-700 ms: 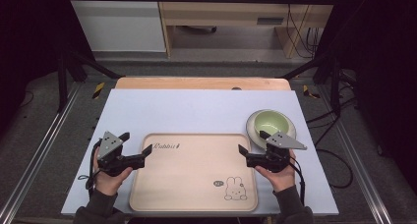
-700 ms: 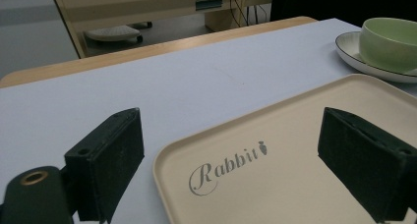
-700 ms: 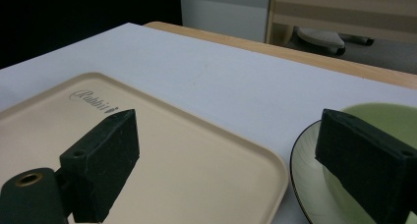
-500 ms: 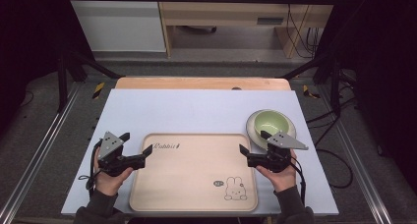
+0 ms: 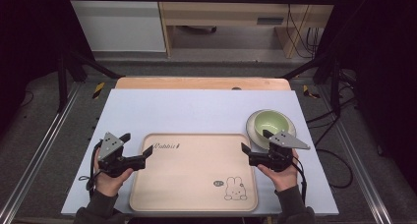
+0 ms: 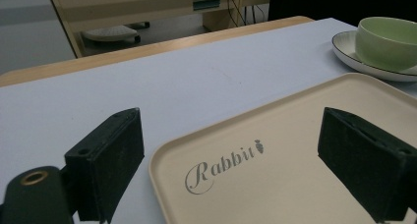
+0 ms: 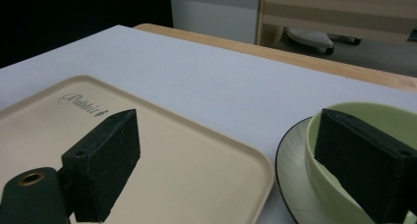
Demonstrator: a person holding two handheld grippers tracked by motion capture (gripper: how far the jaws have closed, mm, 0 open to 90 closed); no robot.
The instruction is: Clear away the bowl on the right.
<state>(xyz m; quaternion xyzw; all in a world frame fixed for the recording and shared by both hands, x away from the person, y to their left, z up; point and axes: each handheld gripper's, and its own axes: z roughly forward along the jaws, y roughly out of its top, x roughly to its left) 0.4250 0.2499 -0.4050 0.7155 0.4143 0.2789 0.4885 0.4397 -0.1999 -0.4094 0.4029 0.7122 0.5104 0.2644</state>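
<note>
A beige tray [image 5: 194, 172] printed with "Rabbit" and a small rabbit drawing lies flat at the table's near middle. My left gripper [image 5: 137, 145] stands open at the tray's left rim; in the left gripper view the tray's corner [image 6: 275, 184] lies between the jaws of that gripper [image 6: 236, 170], untouched. My right gripper [image 5: 254, 141] is open at the tray's right rim. In the right gripper view, this gripper [image 7: 233, 170] straddles the tray's far right corner [image 7: 196, 165] and a green bowl [image 7: 383, 111]. The bowl [image 5: 269, 122] sits on a dark-rimmed plate [image 5: 253, 130].
A pale blue-white mat [image 5: 196, 111] covers the wooden table [image 5: 196, 82], with bare room behind the tray. Black frame legs [image 5: 61, 76] stand off the table's back corners. Cables [image 5: 339, 165] trail on the floor at the right.
</note>
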